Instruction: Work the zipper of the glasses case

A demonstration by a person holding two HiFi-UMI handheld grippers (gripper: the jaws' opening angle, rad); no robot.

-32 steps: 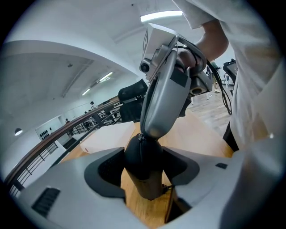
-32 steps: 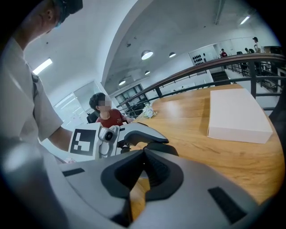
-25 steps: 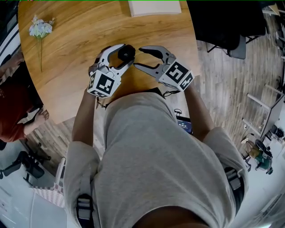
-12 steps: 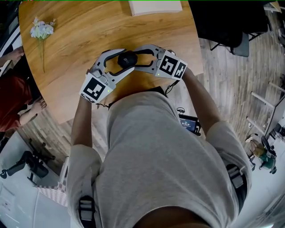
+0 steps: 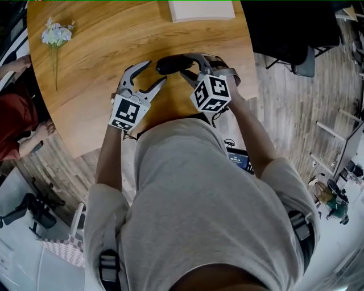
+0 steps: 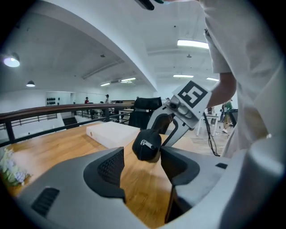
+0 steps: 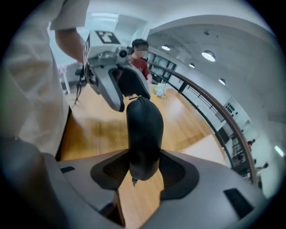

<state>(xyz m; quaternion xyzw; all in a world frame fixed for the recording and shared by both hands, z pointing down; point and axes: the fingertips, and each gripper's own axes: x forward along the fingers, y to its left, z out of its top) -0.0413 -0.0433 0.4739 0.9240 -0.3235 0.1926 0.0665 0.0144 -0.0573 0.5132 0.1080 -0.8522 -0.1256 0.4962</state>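
While right gripper jaws, just closing, clamp the glasses case, left gripper jaws apart.

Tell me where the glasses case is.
Head view, upper centre: the glasses case sits in the right gripper's jaws, which just closed further, beside the open left gripper.

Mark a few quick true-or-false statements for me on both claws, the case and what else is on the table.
1. The right claw grips the glasses case. True; its jaws have just been closing, with the case between them.
2. The left claw also clamps the case. False: its jaws stand apart and empty, with the case beyond them.
3. A white box lies at the table's far edge. True.
4. The flowers lie between the two claws. False: they lie well off to the left.
5. A metal zip pull shows on the case end facing the left claw. True.
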